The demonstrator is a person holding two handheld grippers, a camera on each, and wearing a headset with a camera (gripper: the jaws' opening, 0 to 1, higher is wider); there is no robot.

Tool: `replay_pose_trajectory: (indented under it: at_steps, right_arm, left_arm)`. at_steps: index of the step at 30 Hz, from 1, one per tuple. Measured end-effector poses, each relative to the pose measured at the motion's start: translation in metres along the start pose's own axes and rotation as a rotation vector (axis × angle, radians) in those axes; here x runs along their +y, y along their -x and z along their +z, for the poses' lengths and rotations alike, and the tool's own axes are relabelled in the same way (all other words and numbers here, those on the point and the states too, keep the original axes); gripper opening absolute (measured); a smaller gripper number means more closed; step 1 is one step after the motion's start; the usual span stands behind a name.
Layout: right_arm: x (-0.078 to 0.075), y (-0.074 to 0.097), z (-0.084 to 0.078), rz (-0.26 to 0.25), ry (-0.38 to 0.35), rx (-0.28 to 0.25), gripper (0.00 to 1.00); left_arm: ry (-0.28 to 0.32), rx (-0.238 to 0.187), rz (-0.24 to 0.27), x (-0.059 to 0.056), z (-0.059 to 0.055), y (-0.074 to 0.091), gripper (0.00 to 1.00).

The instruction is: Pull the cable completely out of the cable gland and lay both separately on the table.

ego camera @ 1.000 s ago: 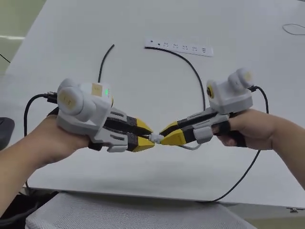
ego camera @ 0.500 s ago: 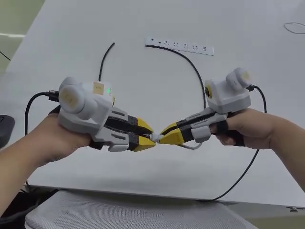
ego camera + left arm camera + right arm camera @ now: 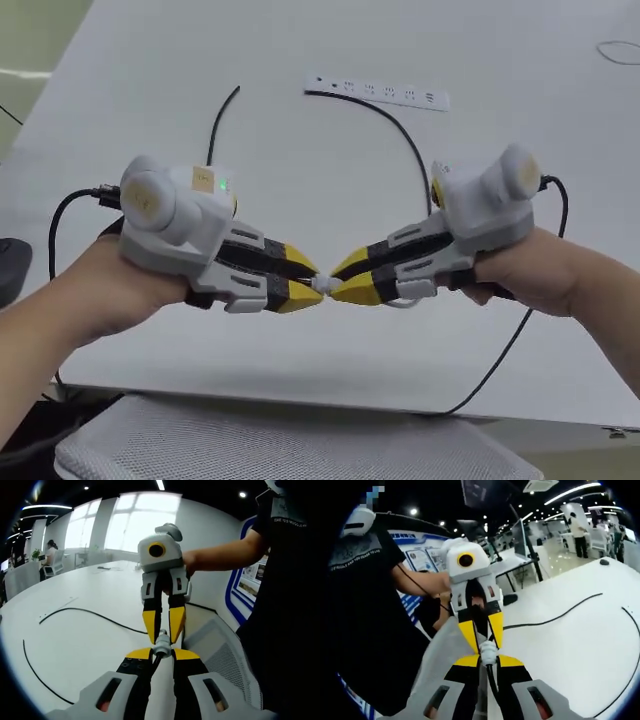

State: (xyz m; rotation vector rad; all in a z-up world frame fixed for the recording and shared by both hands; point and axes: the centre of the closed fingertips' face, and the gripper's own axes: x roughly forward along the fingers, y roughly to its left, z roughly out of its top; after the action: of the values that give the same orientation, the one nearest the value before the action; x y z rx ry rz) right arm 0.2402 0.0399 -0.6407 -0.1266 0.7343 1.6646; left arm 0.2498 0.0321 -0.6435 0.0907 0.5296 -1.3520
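A small pale cable gland is held in the air over the table's near edge, squeezed between the yellow tips of both grippers. My left gripper comes in from the left and is shut on the gland. From the right, my right gripper is shut on the thin cable, just behind the gland. That cable runs back between the right gripper's jaws, and a short pale loop of it hangs under that gripper.
A white power strip lies at the back of the white table, with a black cord curving forward from it. Another loose black cable lies to the left. A grey mesh chair is below the table's front edge.
The right gripper has rolled and risen slightly, and the loop hanging under it looks shorter. Both sets of tips stay together at the gland.
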Motion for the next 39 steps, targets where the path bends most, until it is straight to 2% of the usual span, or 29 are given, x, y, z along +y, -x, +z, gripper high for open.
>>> replay_pose_trajectory:
  at_steps: [2,4,6,8,9,13,21,28,39]
  right_arm:
    - [-0.0004,0.0002,0.0001,-0.029,0.058,0.008,0.07]
    - [0.0013,-0.0002,-0.0005,-0.046,0.074,0.014,0.07]
    - [-0.0013,-0.0008,-0.0013,-0.095,0.149,0.038,0.07]
    - [-0.0005,-0.0014,-0.0031,-0.116,0.177,0.055,0.07]
    - [-0.0017,-0.0015,-0.0033,-0.143,0.211,0.063,0.07]
    - [-0.0013,-0.0018,-0.0055,-0.203,0.314,0.104,0.07]
    - [-0.0014,-0.0015,-0.0078,-0.304,0.460,0.152,0.07]
    - [-0.0037,-0.0004,-0.0076,-0.340,0.492,0.169,0.07]
    - [-0.0053,0.0016,-0.0026,-0.363,0.474,0.136,0.08]
  left_arm:
    - [0.005,-0.002,0.000,-0.0004,-0.0001,-0.0001,0.15]
    - [0.011,-0.004,-0.001,-0.0006,-0.0004,0.0001,0.15]
    - [0.020,-0.004,-0.001,-0.0005,-0.0011,0.0002,0.15]
    - [0.027,-0.001,-0.006,-0.0013,-0.0019,-0.0001,0.15]
    - [0.026,-0.001,-0.005,-0.0011,-0.0021,-0.0002,0.15]
    - [0.034,0.001,-0.005,-0.0014,-0.0027,-0.0011,0.15]
    - [0.053,-0.010,-0.011,-0.0035,-0.0021,-0.0019,0.15]
    - [0.056,-0.011,-0.005,-0.0026,-0.0014,-0.0030,0.15]
    - [0.059,-0.025,-0.003,-0.0007,0.0020,-0.0015,0.15]
